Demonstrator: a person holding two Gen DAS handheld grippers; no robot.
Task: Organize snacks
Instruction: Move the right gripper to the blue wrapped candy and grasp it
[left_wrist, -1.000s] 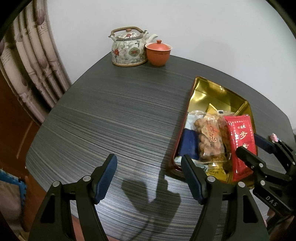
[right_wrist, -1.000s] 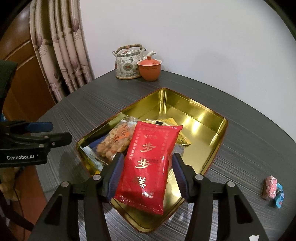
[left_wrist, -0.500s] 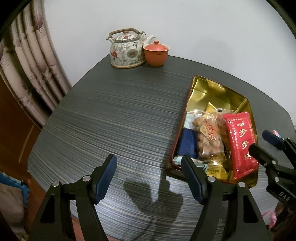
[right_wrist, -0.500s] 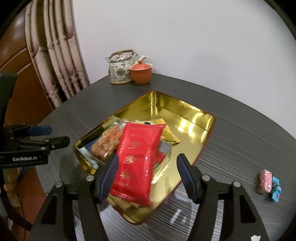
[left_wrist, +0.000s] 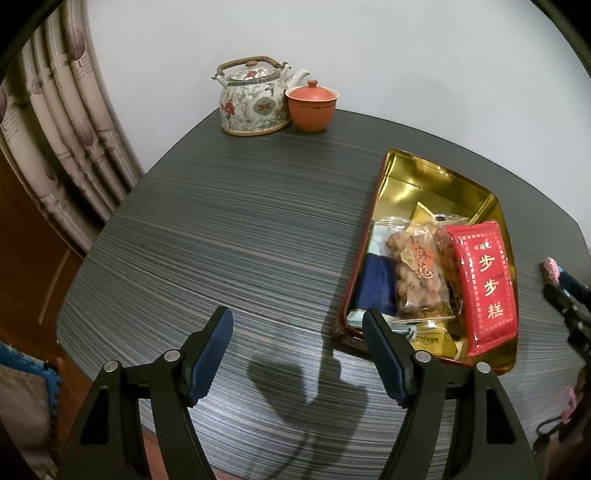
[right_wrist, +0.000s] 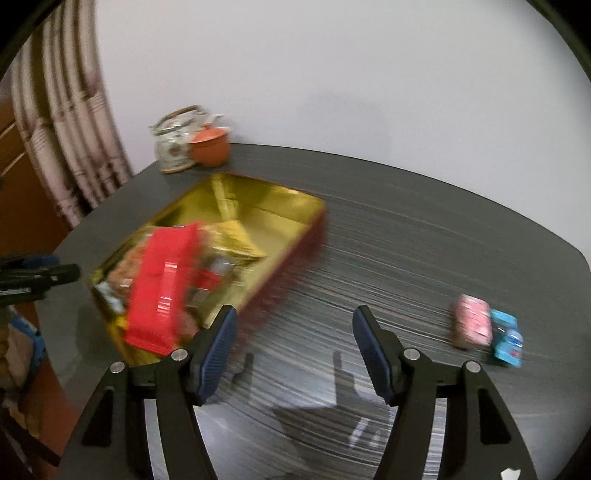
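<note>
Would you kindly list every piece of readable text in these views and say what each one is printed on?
"步步糕": red snack packet in the gold tray.
"麻花": clear bag of fried twists.
Smaller print on both packets and on the yellow wrapper: too small.
Right wrist view: blurred, unreadable.

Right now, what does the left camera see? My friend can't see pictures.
A gold tray full of snack packs sits on a dark table, a red pack on top. The open left gripper hovers beside it, empty. A teapot and cup stand far back.
</note>
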